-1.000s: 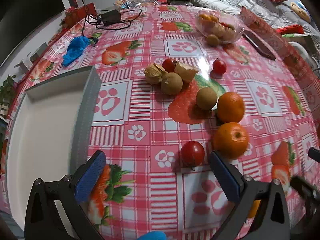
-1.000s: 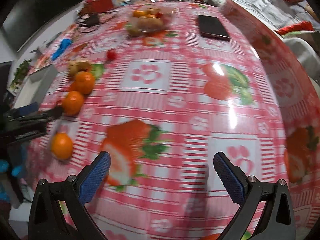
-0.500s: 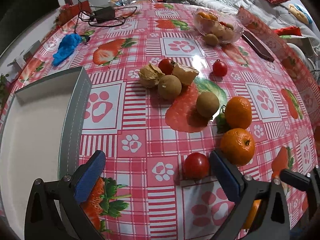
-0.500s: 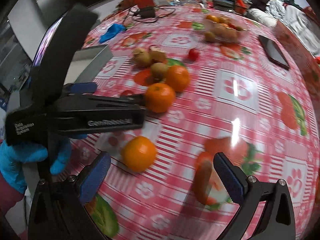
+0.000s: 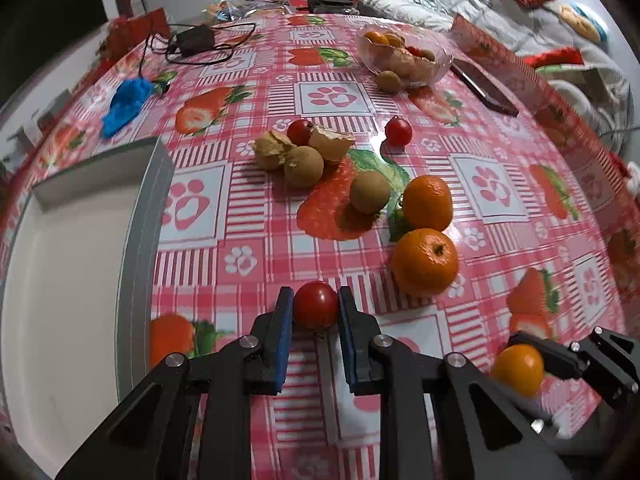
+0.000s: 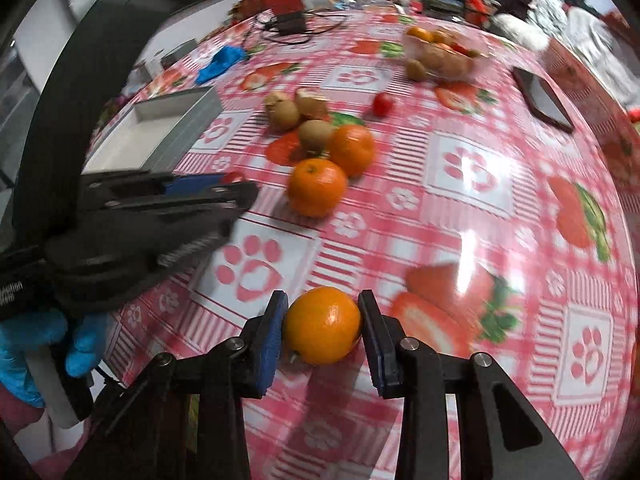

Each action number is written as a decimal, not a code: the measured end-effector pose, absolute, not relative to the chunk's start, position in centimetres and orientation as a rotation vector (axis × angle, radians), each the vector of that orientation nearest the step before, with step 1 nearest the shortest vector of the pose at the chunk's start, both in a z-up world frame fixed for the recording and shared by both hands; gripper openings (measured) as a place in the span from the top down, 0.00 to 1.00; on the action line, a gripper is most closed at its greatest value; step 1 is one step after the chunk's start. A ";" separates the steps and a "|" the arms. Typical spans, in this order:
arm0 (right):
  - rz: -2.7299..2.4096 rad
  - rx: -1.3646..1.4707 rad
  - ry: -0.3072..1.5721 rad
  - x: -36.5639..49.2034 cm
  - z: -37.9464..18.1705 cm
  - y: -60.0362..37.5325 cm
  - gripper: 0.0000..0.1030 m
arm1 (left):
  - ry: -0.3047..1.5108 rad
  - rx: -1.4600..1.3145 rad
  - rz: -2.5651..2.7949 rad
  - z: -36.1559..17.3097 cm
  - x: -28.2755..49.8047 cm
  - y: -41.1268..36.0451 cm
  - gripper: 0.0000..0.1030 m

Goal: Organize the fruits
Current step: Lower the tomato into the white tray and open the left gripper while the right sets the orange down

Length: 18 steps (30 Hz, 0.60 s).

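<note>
My left gripper (image 5: 315, 310) is shut on a red cherry tomato (image 5: 315, 305) at table level, beside the grey tray (image 5: 136, 240). My right gripper (image 6: 323, 326) is shut on an orange (image 6: 322, 325) near the table's front edge; that orange also shows in the left wrist view (image 5: 517, 369). Two more oranges (image 5: 425, 261) (image 5: 427, 202), brown round fruits (image 5: 370, 192) (image 5: 303, 166), split husks (image 5: 273, 149) and two small tomatoes (image 5: 398, 131) (image 5: 299, 132) lie mid-table.
A clear bowl of fruit (image 5: 404, 56) stands at the back, with a dark phone (image 5: 484, 87) to its right. A blue glove (image 5: 127, 99) and a black charger with cable (image 5: 192, 40) lie at the back left. The table edge curves close on the right.
Both grippers were open and are now shut: the left closed on the cherry tomato, the right moved up to the near orange and closed on it.
</note>
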State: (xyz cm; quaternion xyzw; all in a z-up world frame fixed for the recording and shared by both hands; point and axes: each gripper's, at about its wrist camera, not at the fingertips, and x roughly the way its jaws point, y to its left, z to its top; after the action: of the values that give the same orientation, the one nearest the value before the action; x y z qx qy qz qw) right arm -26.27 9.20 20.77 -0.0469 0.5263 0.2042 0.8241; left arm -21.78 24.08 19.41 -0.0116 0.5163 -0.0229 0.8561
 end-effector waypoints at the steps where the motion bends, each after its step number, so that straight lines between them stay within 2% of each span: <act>1: 0.427 -0.087 1.119 -26.3 20.9 8.8 0.63 | 1.086 -0.036 -0.050 19.5 -21.8 24.2 0.77; 9: 0.393 -0.023 1.112 -26.2 22.6 7.2 0.63 | 1.019 -0.070 -0.058 23.4 -24.2 26.6 0.77; 18: 0.477 -0.041 1.097 -26.0 24.9 12.2 0.63 | 0.986 -0.138 0.032 25.4 -27.3 34.3 0.77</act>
State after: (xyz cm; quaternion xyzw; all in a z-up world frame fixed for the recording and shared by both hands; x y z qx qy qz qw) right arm -25.96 12.23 24.89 -0.0192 0.5162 0.2245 0.8263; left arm -27.30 34.25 25.37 -0.0660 0.4731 0.0153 0.8784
